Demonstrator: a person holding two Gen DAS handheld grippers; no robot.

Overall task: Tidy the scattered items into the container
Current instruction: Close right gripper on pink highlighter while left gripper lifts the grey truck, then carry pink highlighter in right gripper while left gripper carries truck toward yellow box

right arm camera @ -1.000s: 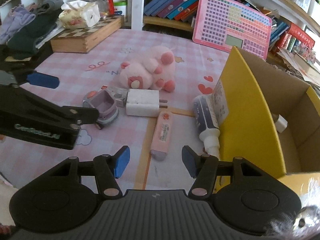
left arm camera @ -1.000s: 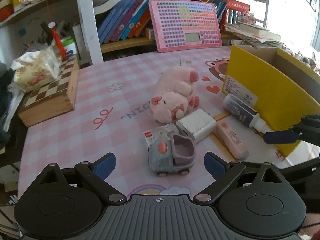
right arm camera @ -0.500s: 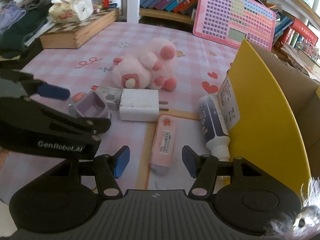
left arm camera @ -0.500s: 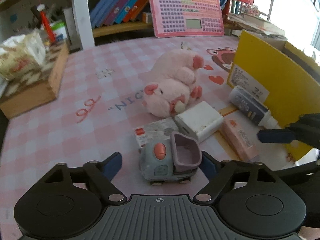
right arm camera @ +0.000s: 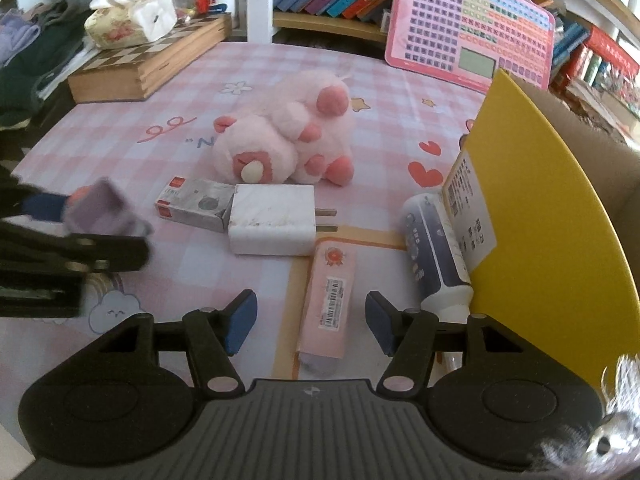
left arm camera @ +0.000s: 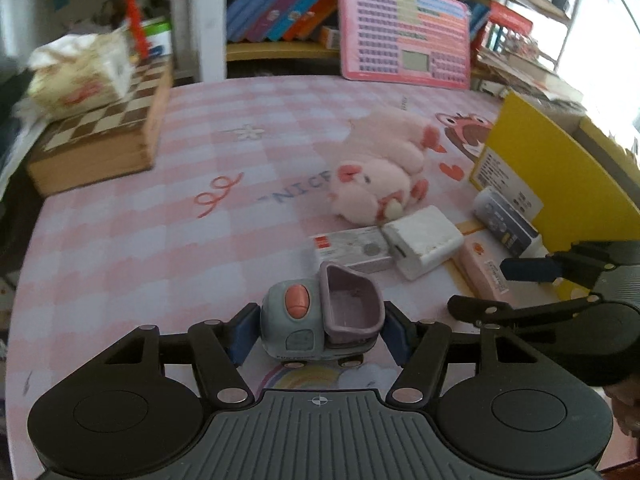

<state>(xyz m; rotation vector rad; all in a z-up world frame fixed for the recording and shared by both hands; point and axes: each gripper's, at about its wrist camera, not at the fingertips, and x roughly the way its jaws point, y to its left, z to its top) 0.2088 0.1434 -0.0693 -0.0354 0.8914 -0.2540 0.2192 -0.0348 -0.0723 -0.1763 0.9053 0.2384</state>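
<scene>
A grey toy truck with a purple bed sits between the pads of my left gripper, whose jaws are closing and touch both its sides. My right gripper is open and straddles the near end of a pink tube without touching it. On the pink mat lie a pink plush pig, a white charger, a small grey carton and a dark blue bottle. The bottle rests against the yellow cardboard box at the right.
A wooden chessboard box with a tissue pack on it stands at the back left. A pink toy keyboard leans against the bookshelf behind. Dark clothes lie past the table's left edge.
My left gripper's jaws closed from wide apart onto the truck's sides and came closer to it. The right gripper moved forward over the pink tube, its jaws unchanged.
</scene>
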